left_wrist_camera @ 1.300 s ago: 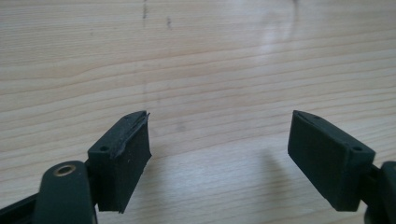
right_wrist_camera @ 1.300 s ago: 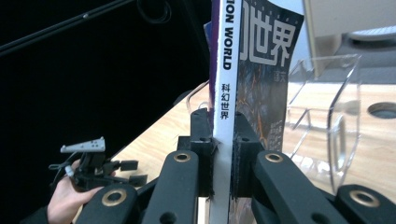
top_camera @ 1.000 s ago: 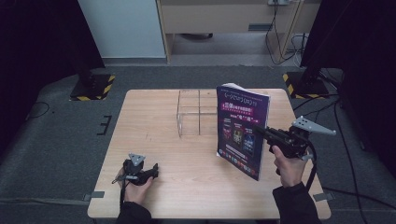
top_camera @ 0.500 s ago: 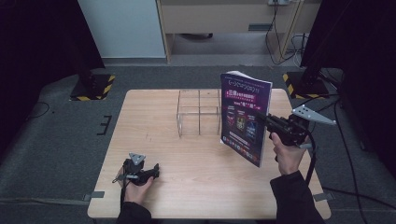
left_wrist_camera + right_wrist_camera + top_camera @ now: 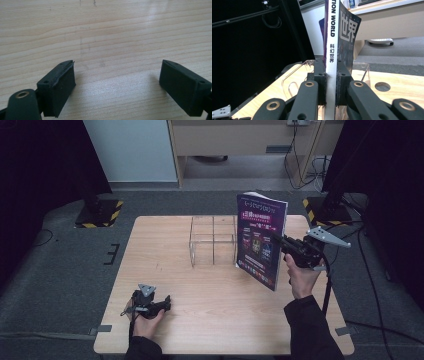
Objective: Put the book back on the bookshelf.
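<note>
Holding a magazine (image 5: 261,237) upright above the bench (image 5: 165,255), just right of a clear acrylic rack (image 5: 212,240)

Right tool (image 5: 285,243) clamps the magazine by its spine edge, the jaws closed on either side of the white spine (image 5: 331,57) in the right gripper view; the magazine hangs tilted, its lower corner near the bench and its near edge just beside the rack's right wall; left tool (image 5: 162,303) rests low at the front left of the bench, jaws spread wide over bare wood and holding nothing; the step in hand looks like slotting the magazine into a compartment of the rack; to do it well, square the magazine with the dividers first, lead in with the bottom edge, keep the grip firm so the pages do not fan, and release only once the base is seated.
</note>
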